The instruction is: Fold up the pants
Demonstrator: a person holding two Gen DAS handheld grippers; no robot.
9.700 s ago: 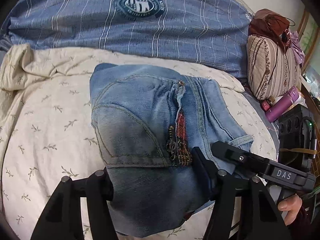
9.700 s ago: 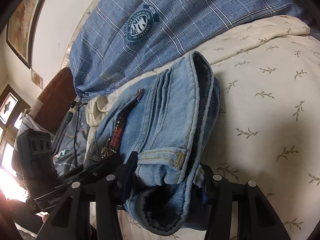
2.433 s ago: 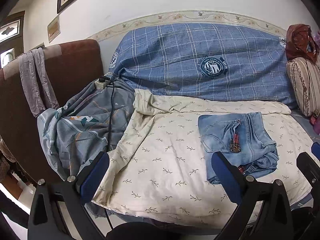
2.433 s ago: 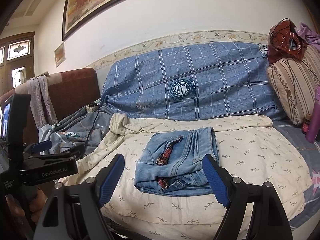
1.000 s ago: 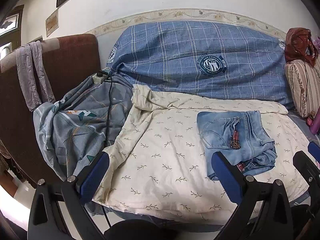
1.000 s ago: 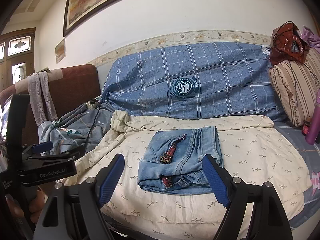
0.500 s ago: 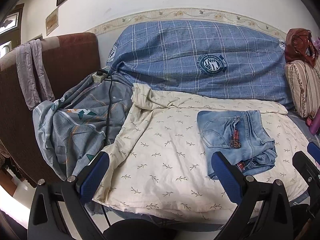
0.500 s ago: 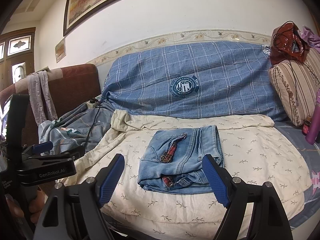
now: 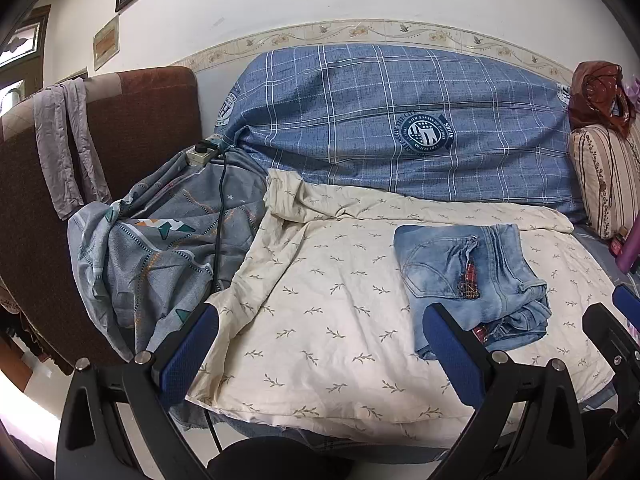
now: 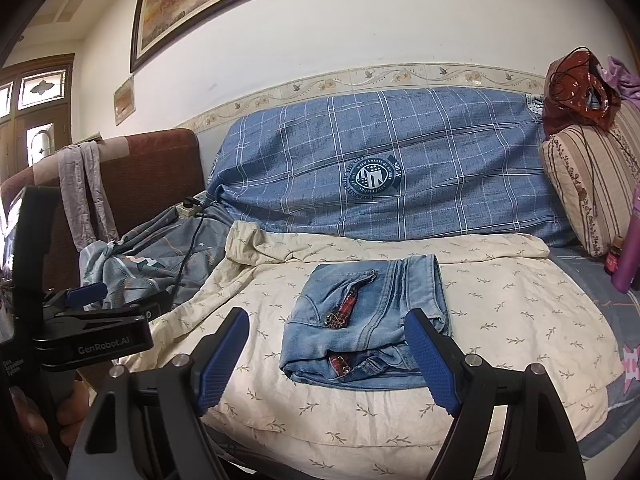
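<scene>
On the cream leaf-print quilt (image 10: 500,292) lie the folded denim jeans (image 10: 368,320) (heavy, soft, bulky), likely best taken by the thick folded edge. Left gripper (image 9: 320,344) and right gripper (image 10: 328,354) hover wide apart, holding nothing.

Left wrist view: taken from off the bed's (image 9: 328,320) front edge, faced toward the wall, set well back. Right wrist view: likewise placed, further right. Shared: folded jeans (image 9: 464,276) (image 10: 364,316), blue checked quilt (image 9: 400,120) (image 10: 400,168).
</scene>
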